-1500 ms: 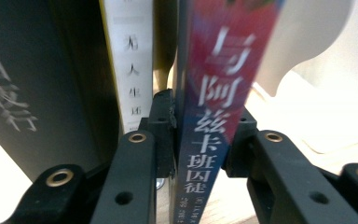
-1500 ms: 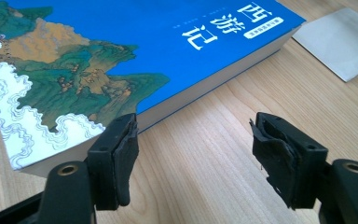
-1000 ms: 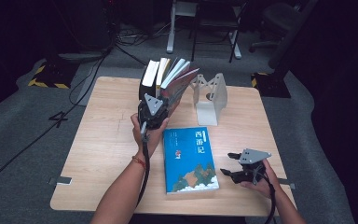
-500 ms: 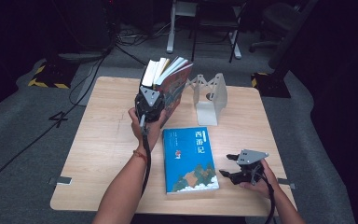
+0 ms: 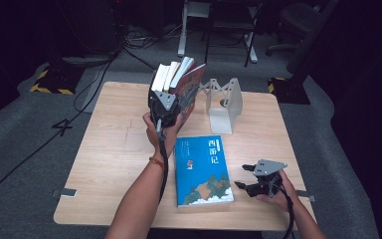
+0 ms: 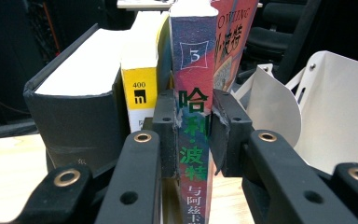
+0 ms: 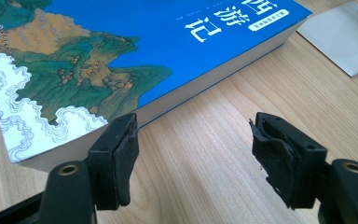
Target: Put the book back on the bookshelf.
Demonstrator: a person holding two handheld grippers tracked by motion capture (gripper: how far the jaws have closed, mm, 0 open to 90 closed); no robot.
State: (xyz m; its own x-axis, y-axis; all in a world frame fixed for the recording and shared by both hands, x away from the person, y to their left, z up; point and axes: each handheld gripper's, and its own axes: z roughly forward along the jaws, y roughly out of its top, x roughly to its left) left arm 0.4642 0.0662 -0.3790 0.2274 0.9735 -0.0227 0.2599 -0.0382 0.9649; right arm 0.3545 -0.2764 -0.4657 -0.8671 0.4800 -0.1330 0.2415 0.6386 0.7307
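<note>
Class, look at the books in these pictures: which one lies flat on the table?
The blue book, cover up near the right gripper; the others stand upright together by the left gripper.

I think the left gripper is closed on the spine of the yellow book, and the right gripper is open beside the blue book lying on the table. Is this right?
Not quite. The left gripper is closed on the spine of the colourful book marked 3, not the yellow book, which stands just beside it; the left gripper view shows this. The rest holds: the right gripper is open beside the blue book lying on the table.
</note>
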